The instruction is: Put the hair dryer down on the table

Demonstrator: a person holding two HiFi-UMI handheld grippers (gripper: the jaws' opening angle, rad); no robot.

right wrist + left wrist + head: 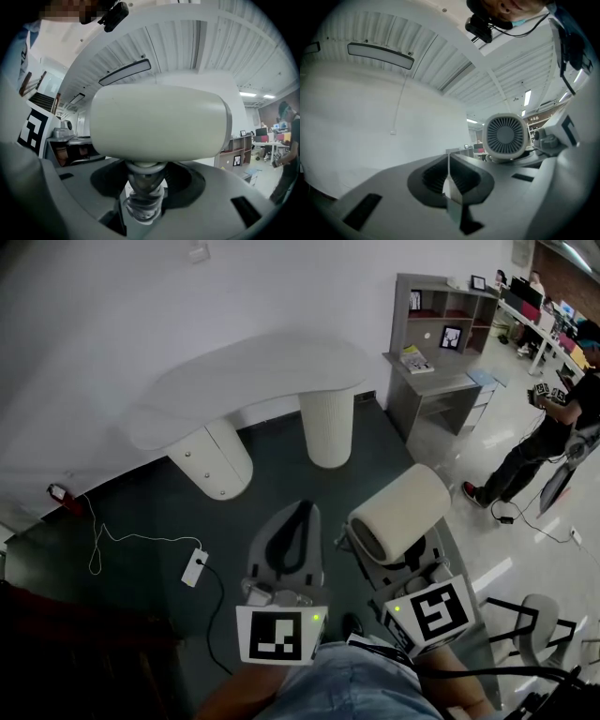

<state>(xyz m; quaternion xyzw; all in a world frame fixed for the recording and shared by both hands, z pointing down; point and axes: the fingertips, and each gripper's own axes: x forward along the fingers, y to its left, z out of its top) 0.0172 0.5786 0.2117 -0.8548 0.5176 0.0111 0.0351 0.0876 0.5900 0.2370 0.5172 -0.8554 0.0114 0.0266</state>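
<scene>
A cream hair dryer (401,512) with a wide barrel is held up in front of me, well short of the white curved table (253,381) by the wall. My right gripper (405,570) is shut on its handle, and the barrel lies across above the jaws. In the right gripper view the hair dryer (154,122) fills the middle and its ribbed handle runs down into the right gripper (144,199). My left gripper (286,542) hangs beside it, shut with nothing in it. Its jaws meet in a thin line at the left gripper (449,174), with the hair dryer's grille (505,136) to the right.
The table stands on two white round pedestals (326,427). A white power strip (194,568) and its cable lie on the dark floor at the left. A grey desk with shelves (436,381) is at the right, a person (548,432) stands beyond it, and a chair base (534,624) is near my right.
</scene>
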